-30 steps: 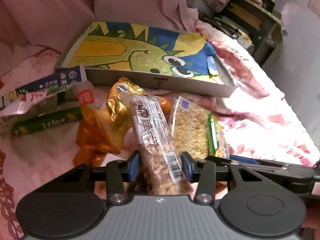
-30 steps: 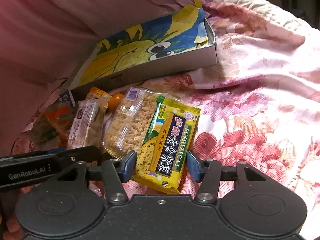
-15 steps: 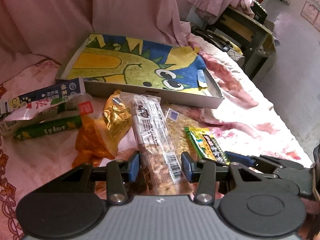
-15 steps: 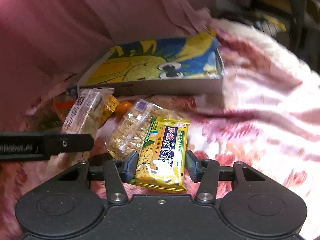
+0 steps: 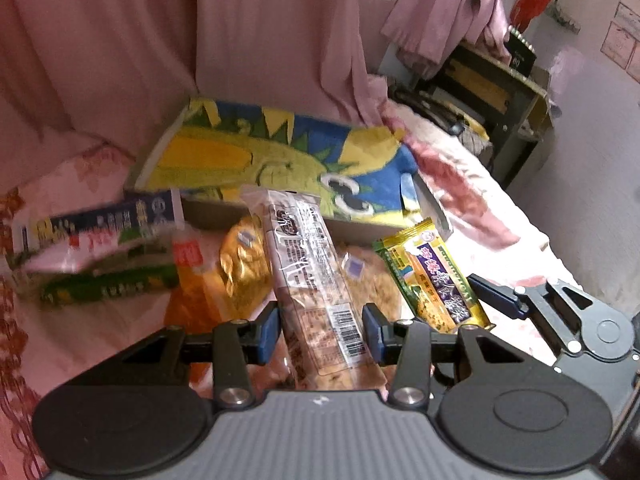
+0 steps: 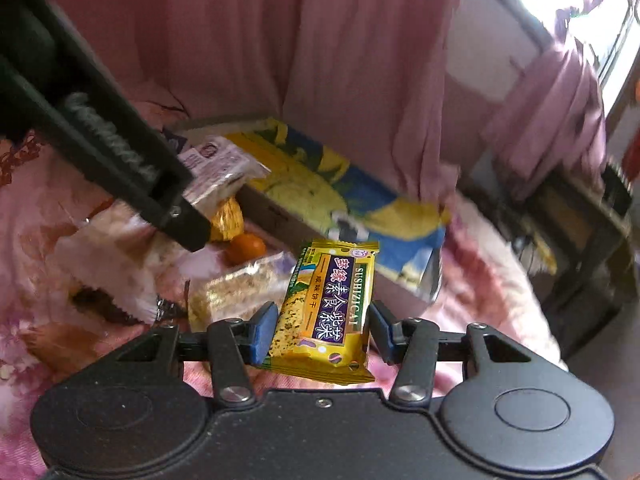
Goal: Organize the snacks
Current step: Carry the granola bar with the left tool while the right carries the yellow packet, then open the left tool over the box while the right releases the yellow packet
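My left gripper (image 5: 323,332) is shut on a long clear-wrapped cereal bar (image 5: 308,264), which tilts up off the bed toward the dinosaur-print box (image 5: 248,160). My right gripper (image 6: 323,332) is shut on a yellow biscuit packet (image 6: 332,300) and holds it in the air in front of the same box (image 6: 320,196). In the left wrist view that yellow packet (image 5: 436,276) hangs at the right, with a blue finger (image 5: 494,298) of the right gripper beside it. The bar (image 6: 216,164) shows at upper left in the right wrist view, gripped by a black finger (image 6: 176,216) of the left gripper.
Loose snacks lie on the flowered bedspread (image 5: 492,200): a blue-and-white pack (image 5: 108,220), a green pack (image 5: 108,284), an orange bag (image 5: 192,280), a gold foil pack (image 5: 244,268), a clear rice-crisp pack (image 6: 240,288) and a small orange (image 6: 246,246). Pink curtains hang behind. A dark shelf (image 5: 492,80) stands right.
The yellow packet has risen off the pile in my right gripper, which rolled and swung toward the box. My left gripper tipped upward with the bar still in it.
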A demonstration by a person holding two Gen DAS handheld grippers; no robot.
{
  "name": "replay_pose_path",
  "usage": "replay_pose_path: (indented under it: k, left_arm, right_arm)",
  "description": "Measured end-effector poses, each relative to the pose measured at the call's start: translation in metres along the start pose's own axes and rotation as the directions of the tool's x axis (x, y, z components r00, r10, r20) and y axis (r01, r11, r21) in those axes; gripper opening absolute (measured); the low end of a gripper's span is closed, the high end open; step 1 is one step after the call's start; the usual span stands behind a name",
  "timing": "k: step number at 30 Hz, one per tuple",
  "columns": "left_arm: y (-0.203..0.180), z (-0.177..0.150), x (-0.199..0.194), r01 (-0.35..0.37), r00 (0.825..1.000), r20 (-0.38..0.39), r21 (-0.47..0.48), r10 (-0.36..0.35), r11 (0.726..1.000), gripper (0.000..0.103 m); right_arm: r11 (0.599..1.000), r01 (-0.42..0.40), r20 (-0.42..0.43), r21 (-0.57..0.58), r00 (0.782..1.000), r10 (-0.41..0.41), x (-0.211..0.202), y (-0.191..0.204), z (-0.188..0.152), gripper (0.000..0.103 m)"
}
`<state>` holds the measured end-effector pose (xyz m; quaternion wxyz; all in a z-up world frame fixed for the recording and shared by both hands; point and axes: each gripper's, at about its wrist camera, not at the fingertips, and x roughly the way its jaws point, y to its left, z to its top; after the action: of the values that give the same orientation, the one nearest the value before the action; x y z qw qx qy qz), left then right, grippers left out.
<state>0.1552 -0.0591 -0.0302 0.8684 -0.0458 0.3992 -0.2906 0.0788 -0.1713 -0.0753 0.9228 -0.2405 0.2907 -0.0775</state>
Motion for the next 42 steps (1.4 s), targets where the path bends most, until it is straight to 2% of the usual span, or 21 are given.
replay_pose_path:
  k: [4,10,14,20,27,33,42]
  left_arm:
    - [-0.006,0.014,0.001,-0.039,0.995,0.097,0.054,0.034,0.998,0.048]
    - [0.001,0.044,0.014,-0.056,0.981,0.190,0.028,0.050,0.998,0.048]
    - [0.008,0.061,0.030,-0.075,0.971,0.227,-0.005,0.075,0.997,0.048]
    - [0.016,0.085,0.058,-0.130,0.953,0.271,-0.038,0.135,0.991,0.048]
    - [0.031,0.093,0.091,-0.184,0.949,0.255,-0.037,0.188,0.982,0.048]
    - [0.040,0.099,0.119,-0.176,0.969,0.167,-0.067,0.185,0.982,0.048]
    - [0.044,0.102,0.131,-0.175,0.979,0.098,-0.058,0.180,0.983,0.048]
  right_arm:
    - [0.999,0.025,0.053,0.030,0.998,-0.026,0.005,-0.012,0.010,0.052]
    - [0.984,0.032,0.125,0.176,0.991,-0.055,0.024,-0.040,0.029,0.052]
    - [0.980,0.045,0.165,0.196,0.983,-0.078,0.039,-0.048,0.037,0.052]
    - [0.969,-0.003,0.191,0.247,0.981,-0.046,0.075,-0.057,0.052,0.052]
    - [0.937,-0.055,0.144,0.345,0.990,0.005,0.119,-0.060,0.061,0.052]
    - [0.908,-0.078,0.077,0.411,0.996,0.050,0.147,-0.060,0.059,0.052]
    - [0.875,-0.091,0.010,0.476,0.995,0.098,0.162,-0.064,0.050,0.052]
